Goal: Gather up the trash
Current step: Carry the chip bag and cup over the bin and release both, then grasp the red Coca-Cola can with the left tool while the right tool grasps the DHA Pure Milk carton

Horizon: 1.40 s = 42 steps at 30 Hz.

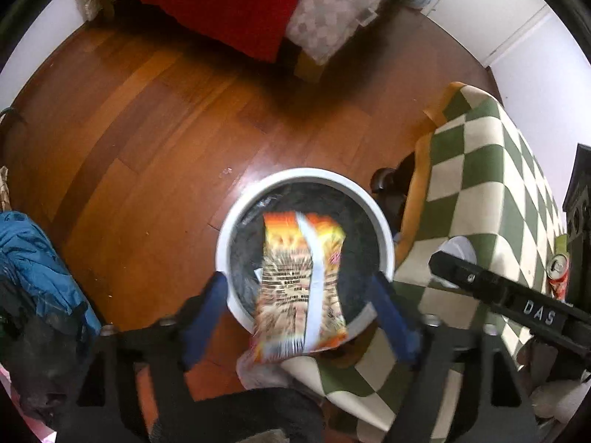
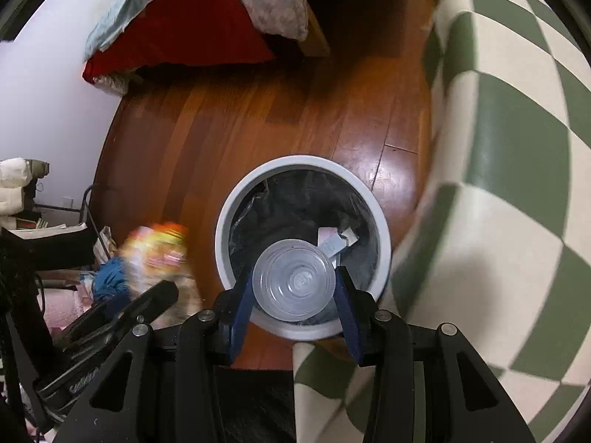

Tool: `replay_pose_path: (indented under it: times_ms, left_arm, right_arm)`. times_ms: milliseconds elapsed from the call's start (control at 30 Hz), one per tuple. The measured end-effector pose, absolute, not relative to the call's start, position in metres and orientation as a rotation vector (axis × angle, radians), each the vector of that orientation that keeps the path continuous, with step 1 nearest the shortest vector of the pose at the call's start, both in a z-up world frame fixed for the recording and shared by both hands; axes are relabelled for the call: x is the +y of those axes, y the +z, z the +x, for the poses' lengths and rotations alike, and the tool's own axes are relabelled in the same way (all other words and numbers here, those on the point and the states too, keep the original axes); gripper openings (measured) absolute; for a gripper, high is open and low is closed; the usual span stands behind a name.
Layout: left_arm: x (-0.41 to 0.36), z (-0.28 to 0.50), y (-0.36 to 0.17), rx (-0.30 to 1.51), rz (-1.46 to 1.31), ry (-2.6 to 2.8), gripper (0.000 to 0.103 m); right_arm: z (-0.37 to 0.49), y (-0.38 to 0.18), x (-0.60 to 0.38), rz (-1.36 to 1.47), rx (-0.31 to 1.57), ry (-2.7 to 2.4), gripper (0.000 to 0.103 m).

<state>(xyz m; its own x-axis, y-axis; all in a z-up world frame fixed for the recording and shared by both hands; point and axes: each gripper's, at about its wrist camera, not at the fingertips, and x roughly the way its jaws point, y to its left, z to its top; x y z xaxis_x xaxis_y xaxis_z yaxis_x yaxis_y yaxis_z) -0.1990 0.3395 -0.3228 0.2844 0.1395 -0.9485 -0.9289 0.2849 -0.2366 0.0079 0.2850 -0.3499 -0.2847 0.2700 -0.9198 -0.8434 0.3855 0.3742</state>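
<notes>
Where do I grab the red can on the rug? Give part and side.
Grip the red can across its round body, below the rim, coming in from the checkered rug side: it seems upright, top showing, with a dark cabinet close on its far side. The right gripper is shut on a plastic cup.

The right hand-held gripper clamps a clear plastic cup directly over the white bin, checked rug to its right.
</notes>
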Motion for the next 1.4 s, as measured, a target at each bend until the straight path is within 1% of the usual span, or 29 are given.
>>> replay_pose_path:
  times_ms: [33, 67, 100, 133, 167, 233, 267, 333, 433, 467, 500, 633, 967, 1167, 1400]
  left_arm:
    - [0.340, -0.202, -0.324, 1.003, -1.005, 0.912, 0.089]
    - [0.340, -0.204, -0.324, 1.007, -1.006, 0.920, 0.094]
    - [0.341, -0.206, -0.324, 1.012, -1.004, 0.932, 0.096]
    - [0.341, -0.209, -0.324, 1.014, -0.998, 0.949, 0.097]
    - [0.341, -0.211, -0.323, 1.018, -0.992, 0.965, 0.097]
    - [0.338, -0.215, -0.320, 1.026, -0.965, 1.000, 0.097]
    - [0.337, -0.217, -0.318, 1.026, -0.954, 1.013, 0.097]
    - [0.332, -0.222, -0.309, 1.027, -0.911, 1.058, 0.097]
    - [0.322, -0.229, -0.293, 1.008, -0.863, 1.110, 0.097]
    - [0.318, -0.229, -0.289, 1.007, -0.853, 1.118, 0.097]
    - [0.313, -0.230, -0.283, 1.000, -0.840, 1.128, 0.097]
    - [0.300, -0.227, -0.271, 0.996, -0.805, 1.134, 0.097]
    - [0.265, -0.220, -0.226, 0.955, -0.725, 1.128, 0.097]
    - [0.242, -0.220, -0.189, 0.896, -0.685, 1.131, 0.097]
    - [0.207, -0.214, -0.141, 0.847, -0.654, 1.123, 0.097]
  right_arm:
    - [0.008, -0.351, 0.290, -0.549, 1.473, 1.189, 0.045]
    - [0.008, -0.353, 0.295, -0.555, 1.474, 1.183, 0.051]
    - [0.010, -0.353, 0.296, -0.558, 1.474, 1.175, 0.056]
    - [0.010, -0.354, 0.298, -0.562, 1.471, 1.168, 0.066]
    - [0.010, -0.354, 0.300, -0.565, 1.469, 1.166, 0.073]
    - [0.011, -0.351, 0.301, -0.576, 1.460, 1.164, 0.079]
    - [0.011, -0.350, 0.301, -0.591, 1.454, 1.154, 0.086]
    - [0.010, -0.346, 0.297, -0.604, 1.433, 1.134, 0.093]
    - [0.007, -0.334, 0.284, -0.637, 1.379, 1.115, 0.095]
    - [0.005, -0.330, 0.279, -0.647, 1.365, 1.113, 0.100]
    - [0.004, -0.325, 0.273, -0.658, 1.345, 1.113, 0.101]
    - [-0.004, -0.309, 0.248, -0.706, 1.261, 1.115, 0.101]
    - [-0.011, -0.269, 0.195, -0.668, 1.237, 1.171, 0.101]
    - [-0.011, -0.225, 0.163, -0.603, 1.181, 1.217, 0.101]
    - [-0.002, -0.161, 0.118, -0.446, 1.152, 1.285, 0.101]
